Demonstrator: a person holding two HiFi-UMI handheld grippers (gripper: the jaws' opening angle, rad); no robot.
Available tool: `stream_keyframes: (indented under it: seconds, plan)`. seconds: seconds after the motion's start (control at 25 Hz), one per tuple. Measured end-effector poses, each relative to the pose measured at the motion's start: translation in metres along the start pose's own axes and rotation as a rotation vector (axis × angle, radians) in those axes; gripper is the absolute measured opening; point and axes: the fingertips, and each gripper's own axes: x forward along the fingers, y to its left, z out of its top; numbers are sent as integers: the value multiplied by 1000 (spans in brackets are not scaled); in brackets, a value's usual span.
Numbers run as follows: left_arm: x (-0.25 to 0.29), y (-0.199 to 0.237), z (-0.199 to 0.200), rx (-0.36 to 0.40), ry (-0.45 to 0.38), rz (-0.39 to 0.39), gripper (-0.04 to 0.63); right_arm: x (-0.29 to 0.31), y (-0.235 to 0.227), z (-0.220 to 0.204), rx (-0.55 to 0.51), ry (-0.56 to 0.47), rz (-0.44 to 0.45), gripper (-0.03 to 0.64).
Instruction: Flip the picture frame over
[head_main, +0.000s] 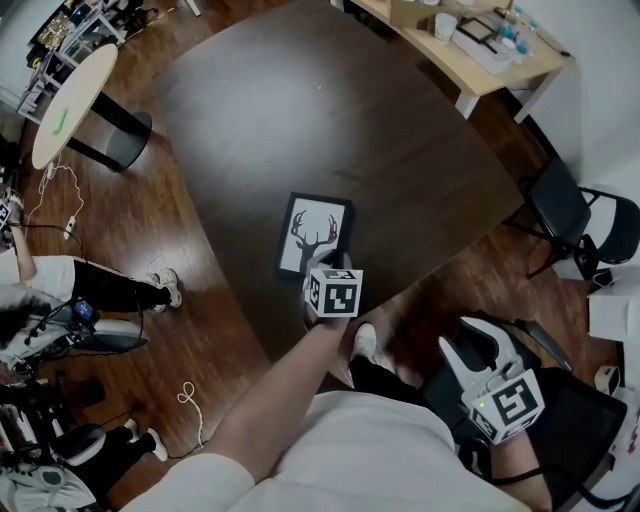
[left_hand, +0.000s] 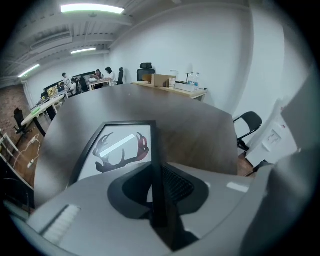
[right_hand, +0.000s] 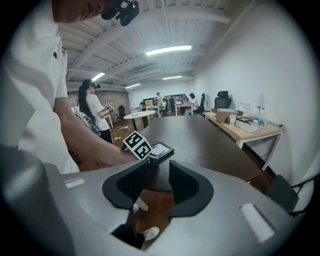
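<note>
A black picture frame (head_main: 314, 236) with a deer-antler print lies face up on the dark table (head_main: 300, 120), near its front edge. My left gripper (head_main: 324, 268) reaches over that edge to the frame's near right side. In the left gripper view the frame (left_hand: 120, 150) runs its thin black right edge straight between the jaws, and the left gripper (left_hand: 159, 200) is shut on it. My right gripper (head_main: 472, 338) hangs off the table by my lap, well to the right. Its jaws (right_hand: 159, 185) stand open with only floor between them. The frame (right_hand: 161, 149) shows small ahead.
A light wooden desk (head_main: 480, 70) with bottles and boxes stands at the back right. A black chair (head_main: 570, 215) sits at the table's right corner. A round table (head_main: 70, 100) and seated people (head_main: 60, 290) are on the left, with cables on the floor.
</note>
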Motion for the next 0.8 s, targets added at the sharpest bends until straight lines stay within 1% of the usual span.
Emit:
stream_keyframes:
  seconds: [0.2, 0.36, 0.56, 0.68, 0.8]
  plan:
    - [-28, -1, 19, -71, -40, -84, 61, 8, 7, 8, -13, -17, -4, 137]
    - [-44, -7, 41, -117, -85, -203, 63, 18, 19, 24, -23, -34, -14, 137]
    - [-65, -15, 63, -244, -122, -409, 62, 31, 40, 46, -42, -47, -31, 135]
    - [-77, -14, 74, -349, -137, -559, 61, 41, 55, 57, -53, -47, -48, 135]
    - [-86, -4, 78, -458, -140, -679, 63, 51, 72, 64, -60, -38, -61, 135]
